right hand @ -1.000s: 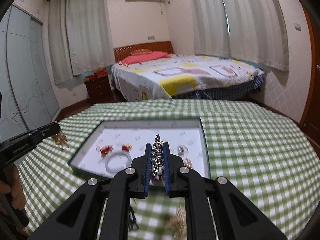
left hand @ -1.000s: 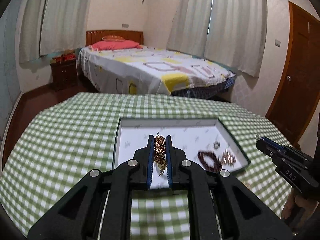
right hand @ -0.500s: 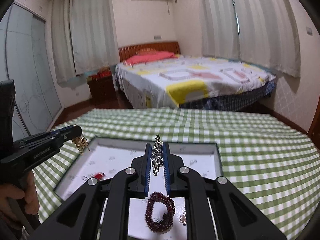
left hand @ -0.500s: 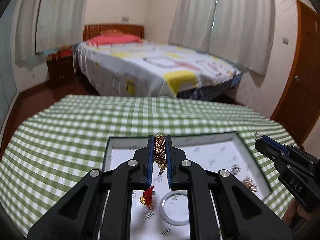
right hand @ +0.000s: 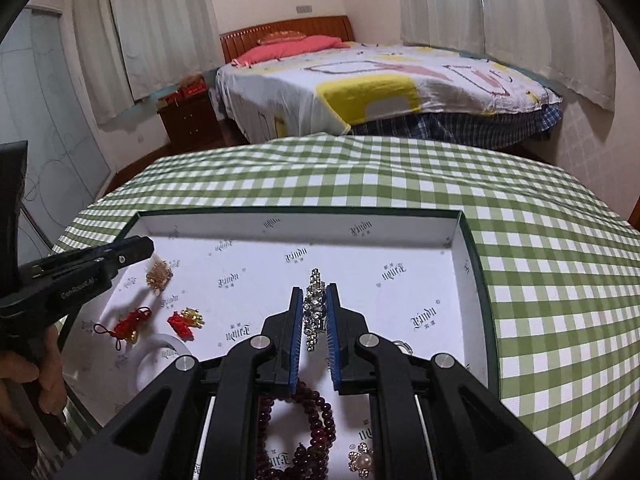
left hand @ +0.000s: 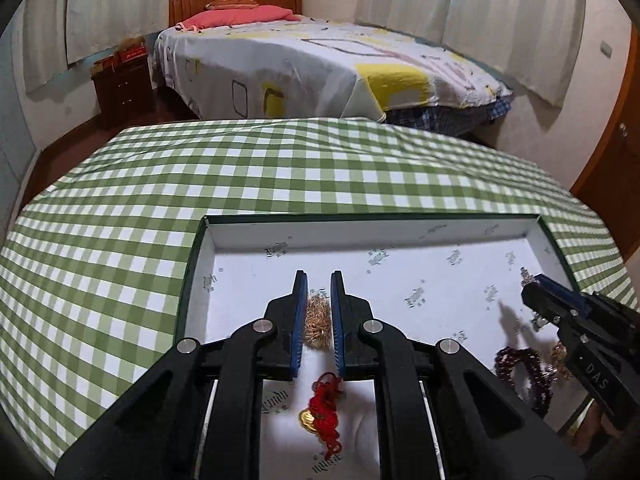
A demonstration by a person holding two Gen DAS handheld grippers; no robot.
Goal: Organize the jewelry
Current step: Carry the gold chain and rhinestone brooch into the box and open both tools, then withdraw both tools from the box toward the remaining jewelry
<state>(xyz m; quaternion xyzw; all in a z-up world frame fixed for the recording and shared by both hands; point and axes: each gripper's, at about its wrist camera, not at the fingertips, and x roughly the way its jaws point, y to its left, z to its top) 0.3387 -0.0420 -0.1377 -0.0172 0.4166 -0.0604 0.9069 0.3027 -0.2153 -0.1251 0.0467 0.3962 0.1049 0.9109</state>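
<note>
We see a green-and-white checked cloth (left hand: pixel 248 184) on the worktop, a white-lined tray (right hand: pixel 476 264) with a dark green rim, red tassels (right hand: pixel 132 322), dark red beads (right hand: pixel 312 412), a gold chain (left hand: pixel 317 322), and black fingers (left hand: pixel 298 312) with blue pads

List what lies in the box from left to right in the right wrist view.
Left gripper → gold chain cluster → red knot charm → second red charm → silver piece pinched in the right gripper → box's right wall.
</note>
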